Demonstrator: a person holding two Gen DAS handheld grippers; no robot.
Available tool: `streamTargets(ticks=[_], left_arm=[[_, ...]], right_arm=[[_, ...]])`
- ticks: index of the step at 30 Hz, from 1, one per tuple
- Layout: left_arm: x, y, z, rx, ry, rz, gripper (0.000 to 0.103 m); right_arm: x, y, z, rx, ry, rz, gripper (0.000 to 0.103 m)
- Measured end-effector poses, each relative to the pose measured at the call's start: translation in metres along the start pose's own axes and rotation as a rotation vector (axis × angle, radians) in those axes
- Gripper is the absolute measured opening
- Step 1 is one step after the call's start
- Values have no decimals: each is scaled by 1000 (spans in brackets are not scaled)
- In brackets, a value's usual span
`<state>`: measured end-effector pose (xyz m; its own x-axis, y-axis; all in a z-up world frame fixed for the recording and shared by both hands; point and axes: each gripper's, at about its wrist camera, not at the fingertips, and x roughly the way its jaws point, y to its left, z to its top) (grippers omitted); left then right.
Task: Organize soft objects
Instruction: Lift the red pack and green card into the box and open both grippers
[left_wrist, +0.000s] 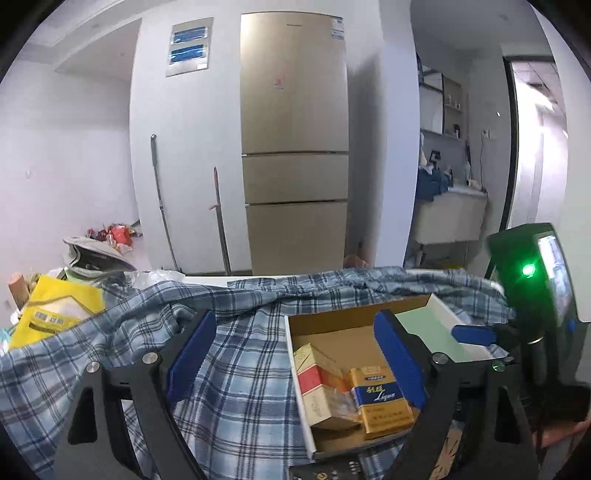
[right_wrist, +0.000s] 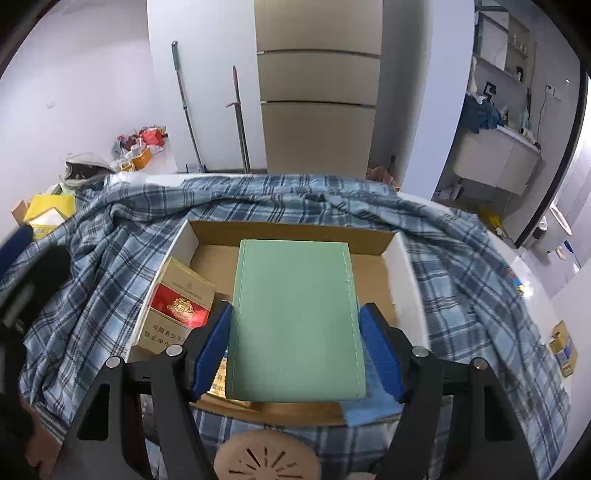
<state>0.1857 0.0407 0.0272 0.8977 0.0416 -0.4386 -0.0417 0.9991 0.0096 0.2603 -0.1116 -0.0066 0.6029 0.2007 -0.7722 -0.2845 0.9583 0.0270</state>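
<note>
Over the cardboard box (right_wrist: 400, 254), your right gripper (right_wrist: 295, 354) pinches the green pad (right_wrist: 295, 314) while your left gripper (left_wrist: 295, 354) hangs spread; release early and it may tip onto the cigarette packs (right_wrist: 177, 306).

Left gripper (left_wrist: 295, 354): black angular frame arms, blue ribbed pads (left_wrist: 190, 360), round silver screws at the pivots. Right gripper (right_wrist: 295, 354): same black frame, blue pads (right_wrist: 212, 349), silver screws. Bare skin at 8 o'clock in the right view.
</note>
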Motion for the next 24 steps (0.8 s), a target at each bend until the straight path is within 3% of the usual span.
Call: streamTargets(ticks=[3,6,10,13,18,22,24], left_arm=[[2,2,-1,-4,2,-10,89],[4,5,-1,-30,14,-31,93],[2,2,-2,-7,1,-3,96],[4,0,-1,12,25,-6,96],[-7,-1,2,-4,6,-21,96],[-29,-2,10,-13,11,-95,96],[-52,-2,12,-2,-44,-94,96]], right_arm=[[16,7,-4,-5,27,15,69],[28,15,-11,-35,24,-32,69],[41,12,-18,12,78,33,69],[41,9,-20,22,68,-7,70],[29,3,-15,23,46,44,84],[4,-2,-14,24,-16,17,84],[-15,-7,-15,23,-51,15,84]])
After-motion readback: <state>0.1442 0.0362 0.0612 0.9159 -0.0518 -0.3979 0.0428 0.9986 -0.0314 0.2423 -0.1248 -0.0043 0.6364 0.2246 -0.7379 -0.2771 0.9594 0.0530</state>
